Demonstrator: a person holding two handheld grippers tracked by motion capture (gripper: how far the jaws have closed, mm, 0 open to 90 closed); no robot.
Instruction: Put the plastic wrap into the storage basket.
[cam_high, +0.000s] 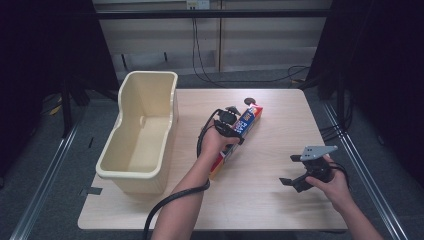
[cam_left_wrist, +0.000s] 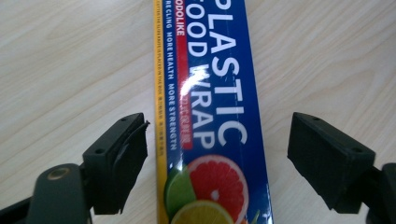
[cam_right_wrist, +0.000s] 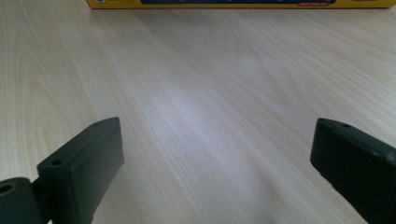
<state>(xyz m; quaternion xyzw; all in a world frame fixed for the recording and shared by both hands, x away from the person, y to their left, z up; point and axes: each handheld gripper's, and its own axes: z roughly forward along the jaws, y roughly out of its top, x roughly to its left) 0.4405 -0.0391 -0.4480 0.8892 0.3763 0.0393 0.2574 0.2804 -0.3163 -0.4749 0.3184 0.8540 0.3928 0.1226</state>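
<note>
Two jaws of the left gripper (cam_left_wrist: 217, 154) straddle the plastic wrap box (cam_left_wrist: 212, 107), not yet pinching; the right gripper (cam_high: 300, 170) waits open nearby.

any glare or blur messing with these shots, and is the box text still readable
Left gripper view: a sheen of glare crosses the plastic wrap box near "WRAP", but the lettering stays legible; the black pads look sharp. Right gripper view: a pale reflection sits on the table, and the box edge at the top is soft. High view: the table is evenly lit, the surroundings dark, the tub clear.
</note>
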